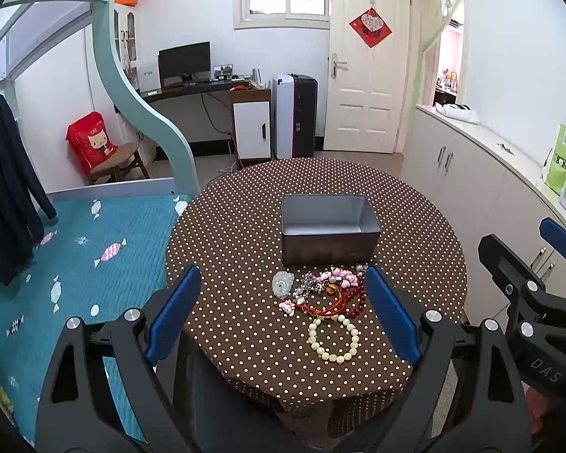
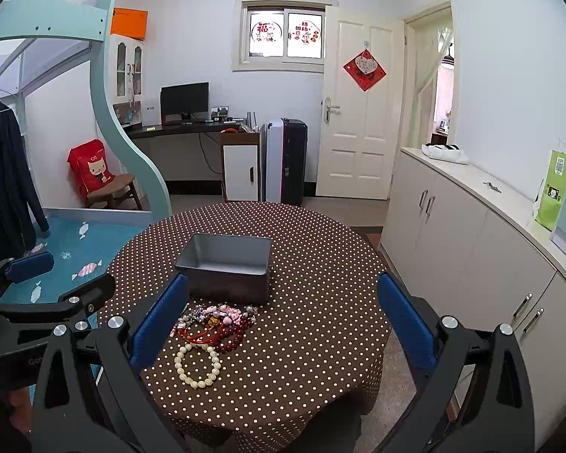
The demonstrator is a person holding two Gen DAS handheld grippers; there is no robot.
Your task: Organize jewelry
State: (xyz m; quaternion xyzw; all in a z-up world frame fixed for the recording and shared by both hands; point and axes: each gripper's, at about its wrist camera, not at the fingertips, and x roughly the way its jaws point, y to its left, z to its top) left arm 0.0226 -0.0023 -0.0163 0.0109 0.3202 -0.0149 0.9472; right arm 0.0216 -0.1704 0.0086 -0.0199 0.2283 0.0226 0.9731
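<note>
On the counter (image 1: pixel 245 226): jewelry heap (image 1: pixel 320 290) just before the empty tin (image 1: pixel 330 226), handy for loading; your left tool (image 1: pixel 283 313) and right tool (image 2: pixel 281 324) hover apart, holding nothing.

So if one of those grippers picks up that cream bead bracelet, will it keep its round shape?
Probably not. The cream bead bracelet looks like separate round beads on a string, so it would likely sag into a drooping loop. Its smooth beads might slip between the pads. Lying apart from the tangled pile, it should lift without dragging others.
</note>
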